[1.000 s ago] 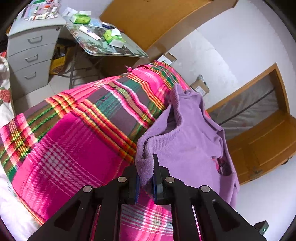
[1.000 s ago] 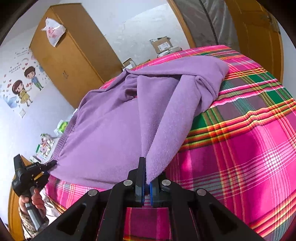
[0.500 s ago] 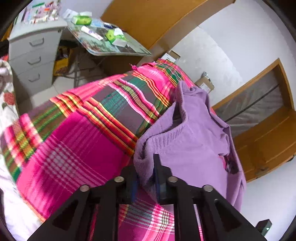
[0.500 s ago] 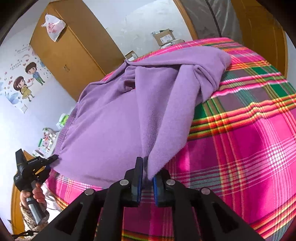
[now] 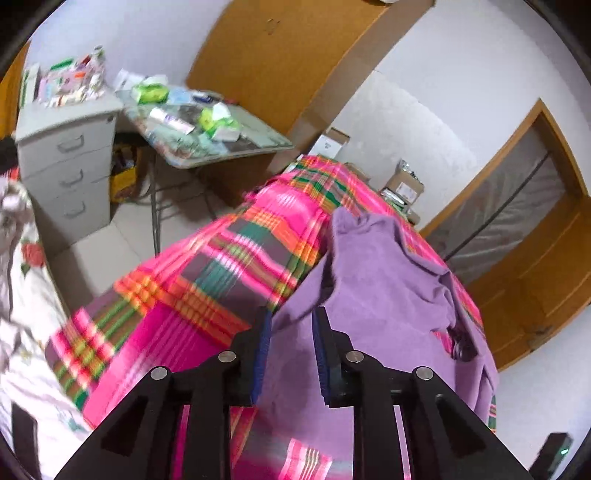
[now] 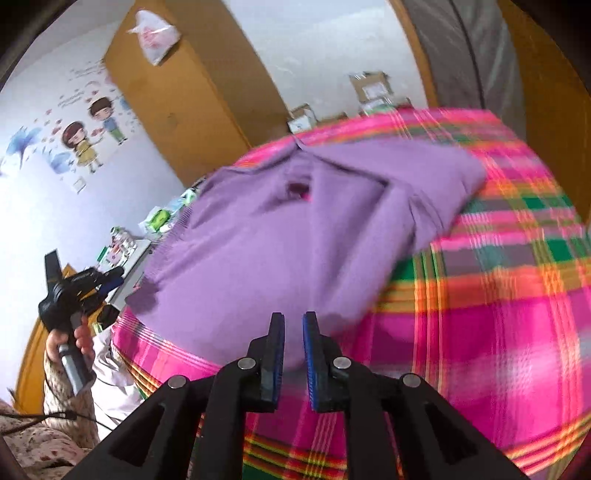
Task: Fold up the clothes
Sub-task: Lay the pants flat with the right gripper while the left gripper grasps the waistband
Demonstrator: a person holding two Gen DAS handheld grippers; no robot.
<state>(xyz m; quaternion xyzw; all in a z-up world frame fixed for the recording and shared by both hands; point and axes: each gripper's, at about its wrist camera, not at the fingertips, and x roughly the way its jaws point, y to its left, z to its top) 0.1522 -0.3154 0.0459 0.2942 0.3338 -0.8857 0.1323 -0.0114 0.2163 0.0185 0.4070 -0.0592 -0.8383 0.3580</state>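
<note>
Plaid bedcover [image 5: 207, 295] in pink, green and orange fills most of both views, spread over the bed. Purple sweater [image 6: 280, 236] lies flat on it, one sleeve folded across the body toward three o'clock in the right wrist view; in the left wrist view the same garment runs from centre to five o'clock. Wooden wardrobe [image 6: 192, 96] stands at eleven o'clock with a white plastic bag [image 6: 155, 35] on top; red print on the bag is too blurred to read. Grey drawer unit [image 5: 70, 158] sits at nine o'clock in the left view, beside a cluttered folding table [image 5: 207, 136] whose packets carry no legible labels. Cardboard boxes [image 5: 404, 188] at one o'clock bear white labels, unreadable. Left gripper [image 5: 291, 325] has its jaws opening, hovering above the sweater's edge with no cloth pinched. Right gripper [image 6: 293, 325] is slightly parted, its pads clear of the fabric below.
</note>
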